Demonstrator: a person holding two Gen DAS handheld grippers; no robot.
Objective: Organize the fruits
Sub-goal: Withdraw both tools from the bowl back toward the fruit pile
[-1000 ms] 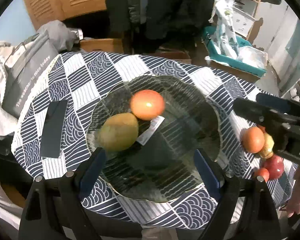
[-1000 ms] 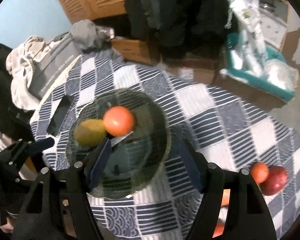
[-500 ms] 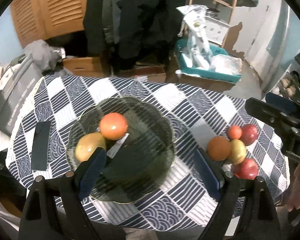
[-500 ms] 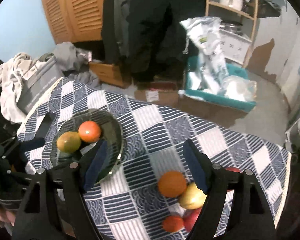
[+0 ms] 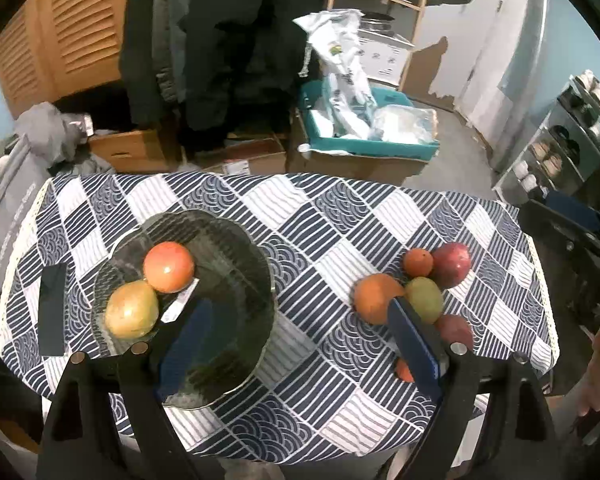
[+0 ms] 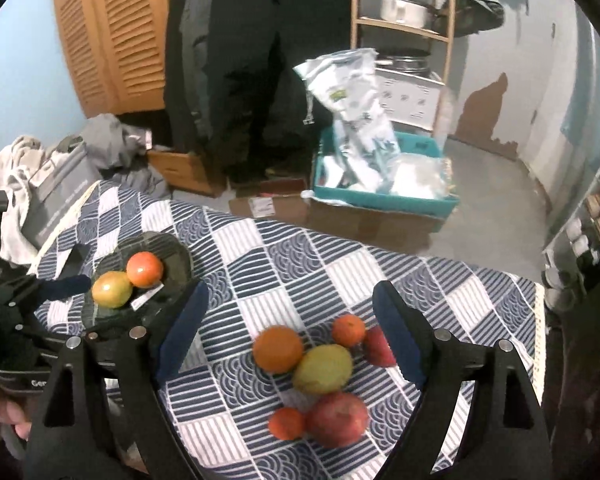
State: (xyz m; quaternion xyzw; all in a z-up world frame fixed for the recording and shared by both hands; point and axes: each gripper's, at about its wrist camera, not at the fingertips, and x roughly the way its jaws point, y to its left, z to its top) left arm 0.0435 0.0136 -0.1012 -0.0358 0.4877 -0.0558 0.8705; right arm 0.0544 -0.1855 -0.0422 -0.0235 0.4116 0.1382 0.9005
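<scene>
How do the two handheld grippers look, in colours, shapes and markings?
Both look alike. The left gripper and the right gripper each have two black angular fingers with triangular cut-outs and round silver bolt heads near the tips. Dark blue pads line the inner faces. In the right wrist view, the left gripper's black body shows white lettering, too partial to read. No sleeves or cables can be made out.

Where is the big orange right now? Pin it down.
In the right wrist view the big orange sits on the checked tablecloth, at the left edge of the loose fruit pile, touching the yellow-green mango, well right of the glass plate.
</scene>
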